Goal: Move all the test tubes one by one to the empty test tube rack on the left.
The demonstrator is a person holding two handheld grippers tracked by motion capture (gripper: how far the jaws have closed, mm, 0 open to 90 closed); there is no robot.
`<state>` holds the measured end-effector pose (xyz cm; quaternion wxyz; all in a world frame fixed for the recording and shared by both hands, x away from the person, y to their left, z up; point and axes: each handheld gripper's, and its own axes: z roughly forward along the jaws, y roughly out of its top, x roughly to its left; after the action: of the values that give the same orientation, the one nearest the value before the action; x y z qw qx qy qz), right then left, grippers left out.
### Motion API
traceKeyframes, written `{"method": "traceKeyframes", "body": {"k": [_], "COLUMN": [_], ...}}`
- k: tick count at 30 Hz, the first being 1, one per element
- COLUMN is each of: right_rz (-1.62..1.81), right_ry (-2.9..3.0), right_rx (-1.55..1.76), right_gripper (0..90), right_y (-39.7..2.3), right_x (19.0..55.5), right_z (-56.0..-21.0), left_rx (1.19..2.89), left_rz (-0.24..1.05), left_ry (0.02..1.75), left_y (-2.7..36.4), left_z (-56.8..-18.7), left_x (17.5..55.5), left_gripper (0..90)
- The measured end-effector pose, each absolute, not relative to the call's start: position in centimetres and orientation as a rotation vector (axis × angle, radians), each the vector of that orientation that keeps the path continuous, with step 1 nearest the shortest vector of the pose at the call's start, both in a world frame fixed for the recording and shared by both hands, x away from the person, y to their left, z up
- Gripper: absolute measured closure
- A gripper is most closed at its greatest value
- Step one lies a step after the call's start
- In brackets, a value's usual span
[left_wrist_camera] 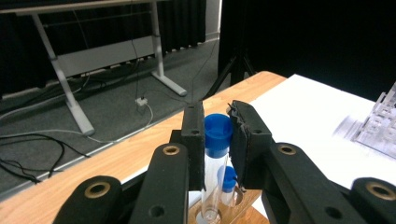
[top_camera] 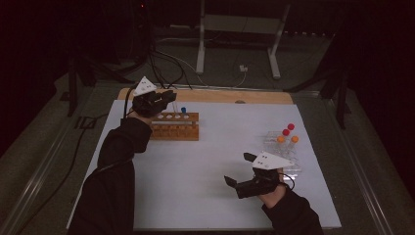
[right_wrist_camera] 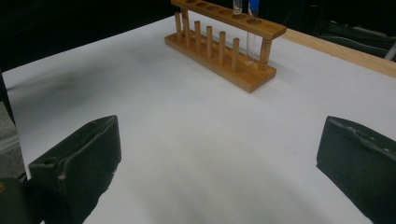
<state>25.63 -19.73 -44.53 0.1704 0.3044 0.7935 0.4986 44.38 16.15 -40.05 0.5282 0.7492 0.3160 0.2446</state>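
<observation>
My left gripper (left_wrist_camera: 217,119) is shut on a clear test tube with a blue cap (left_wrist_camera: 218,133). The tube stands upright with its lower end in a hole of the wooden rack (left_wrist_camera: 243,212). A second blue-capped tube (left_wrist_camera: 229,179) sits lower in the hole just behind it. In the high view the left gripper (top_camera: 168,97) hovers over the rack (top_camera: 175,128) at the table's far left. My right gripper (top_camera: 239,168) stands wide open over bare table at the near right, and its view shows the gripper (right_wrist_camera: 215,158) with nothing between the jaws.
A clear plastic rack (top_camera: 285,147) with orange- and red-capped tubes stands to the right, just beyond my right gripper. The white sheet (top_camera: 195,166) covers a wooden table (top_camera: 220,96). Cables and a metal stand (top_camera: 237,24) lie on the floor behind.
</observation>
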Motion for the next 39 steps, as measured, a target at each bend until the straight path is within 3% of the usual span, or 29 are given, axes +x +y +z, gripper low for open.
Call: {"method": "traceKeyframes", "body": {"k": [18, 39], "right_rz": [1.423, 1.432], "right_ry": [2.259, 2.257], "right_rx": [0.855, 0.859], "right_gripper": [0.0, 0.0], "right_y": [-19.9, -20.1], "right_x": [25.5, 25.6], "right_z": [-44.6, -44.5], "left_rx": [1.823, 1.875], "left_rz": [0.541, 0.521], "left_ry": [0.820, 0.831], "left_y": [15.6, 15.1], "left_z": [-44.5, -45.5], "left_x": [44.6, 44.9], "left_gripper": [77.6, 76.5]}}
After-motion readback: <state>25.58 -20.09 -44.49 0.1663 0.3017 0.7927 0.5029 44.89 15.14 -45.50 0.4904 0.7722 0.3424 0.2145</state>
